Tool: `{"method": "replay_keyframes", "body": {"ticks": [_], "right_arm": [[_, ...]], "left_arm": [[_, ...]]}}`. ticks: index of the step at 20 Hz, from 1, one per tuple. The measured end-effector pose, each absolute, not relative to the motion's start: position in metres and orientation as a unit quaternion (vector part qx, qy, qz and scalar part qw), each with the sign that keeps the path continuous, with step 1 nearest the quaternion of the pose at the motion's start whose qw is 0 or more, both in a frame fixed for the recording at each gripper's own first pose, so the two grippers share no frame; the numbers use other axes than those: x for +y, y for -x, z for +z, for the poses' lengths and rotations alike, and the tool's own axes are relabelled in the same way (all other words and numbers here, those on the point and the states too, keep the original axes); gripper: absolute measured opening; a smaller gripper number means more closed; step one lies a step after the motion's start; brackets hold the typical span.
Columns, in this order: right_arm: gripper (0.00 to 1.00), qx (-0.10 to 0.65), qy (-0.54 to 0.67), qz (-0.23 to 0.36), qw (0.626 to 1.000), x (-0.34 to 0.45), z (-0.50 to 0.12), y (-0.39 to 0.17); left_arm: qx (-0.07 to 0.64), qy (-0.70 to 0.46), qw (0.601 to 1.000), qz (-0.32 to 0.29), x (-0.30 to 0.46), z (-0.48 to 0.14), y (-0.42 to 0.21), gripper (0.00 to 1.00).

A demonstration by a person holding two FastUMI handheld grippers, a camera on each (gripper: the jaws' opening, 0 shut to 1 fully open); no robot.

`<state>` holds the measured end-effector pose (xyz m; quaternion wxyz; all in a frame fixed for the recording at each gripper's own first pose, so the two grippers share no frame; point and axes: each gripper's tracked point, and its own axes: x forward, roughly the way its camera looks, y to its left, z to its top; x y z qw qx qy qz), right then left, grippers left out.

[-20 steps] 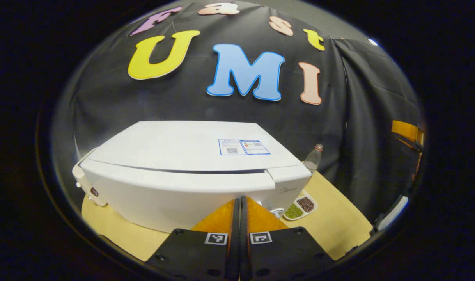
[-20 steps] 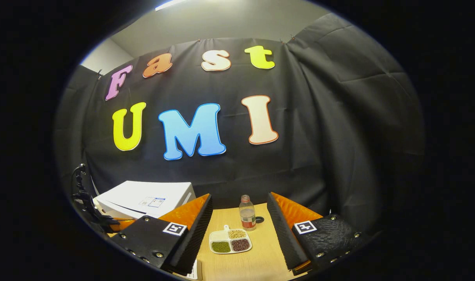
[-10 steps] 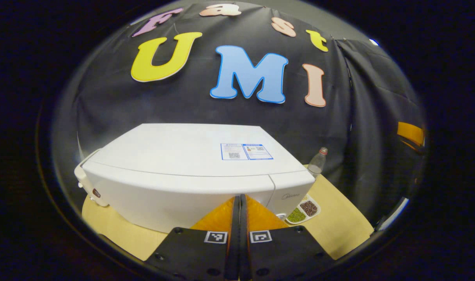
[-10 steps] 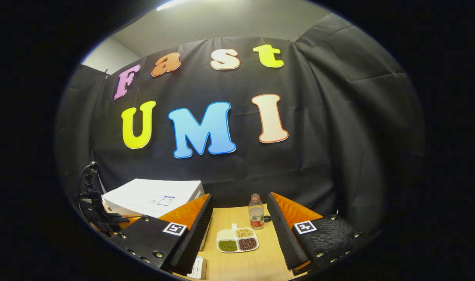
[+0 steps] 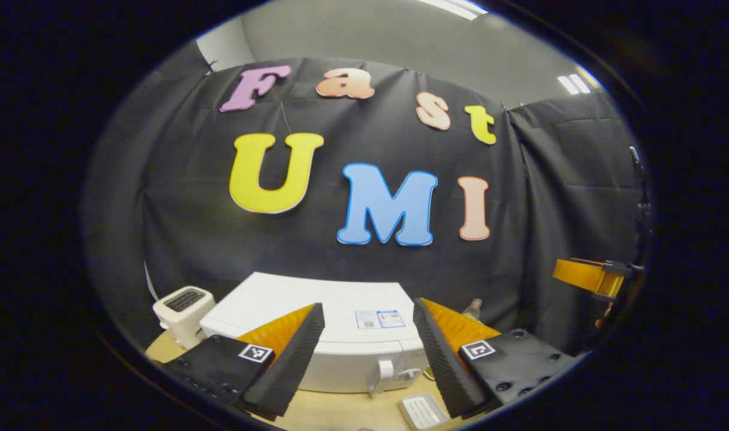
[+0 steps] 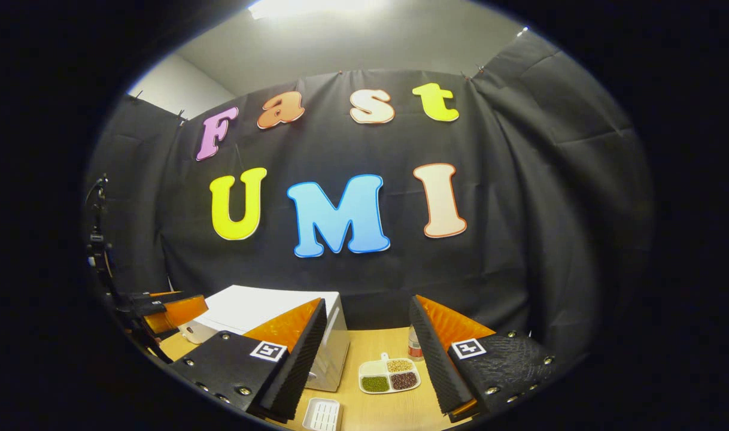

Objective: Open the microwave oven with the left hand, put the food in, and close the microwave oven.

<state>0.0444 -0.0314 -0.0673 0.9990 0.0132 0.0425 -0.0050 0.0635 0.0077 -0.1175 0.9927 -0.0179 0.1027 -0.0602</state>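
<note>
The left gripper [image 5: 368,350] is seen at the bottom of the left gripper view with its fingers spread wide apart and nothing held between them. Framed in the gap, the white microwave oven [image 5: 316,311] is set on a wooden table [image 5: 334,410], its door closed and its handle [image 5: 381,376] facing the camera. A white toaster [image 5: 184,306] is placed just beside it at lower left. A small white ridged tray [image 5: 423,410] is seen on the table at the bottom edge. The top of a bottle [image 5: 473,306] is visible behind the right finger. The other gripper [image 5: 592,276] is seen at far right.

Both views face the microwave [image 5: 340,335] [image 6: 263,308] from well back.
</note>
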Motion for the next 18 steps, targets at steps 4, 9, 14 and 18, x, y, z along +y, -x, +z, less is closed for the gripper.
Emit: {"method": "replay_keyframes", "body": {"ticks": [4,9,14,18], "right_arm": [[0.85,0.026,-0.006,0.001,1.000,-0.002,-0.040,-0.030],[0.85,0.018,0.004,0.003,1.000,0.026,-0.024,-0.010],[0.91,0.013,0.004,-0.010,1.000,0.040,-0.016,0.011],[0.97,0.012,0.004,-0.018,1.000,0.049,-0.013,0.028]], "left_arm": [[0.054,0.037,0.997,-0.044,0.033,-0.047,-0.037,0.96],[0.040,0.022,0.998,-0.034,0.059,-0.027,-0.013,0.96],[0.035,0.019,0.998,-0.047,0.071,-0.013,0.006,0.96],[0.030,0.025,0.998,-0.054,0.083,-0.004,0.020,0.96]]}}
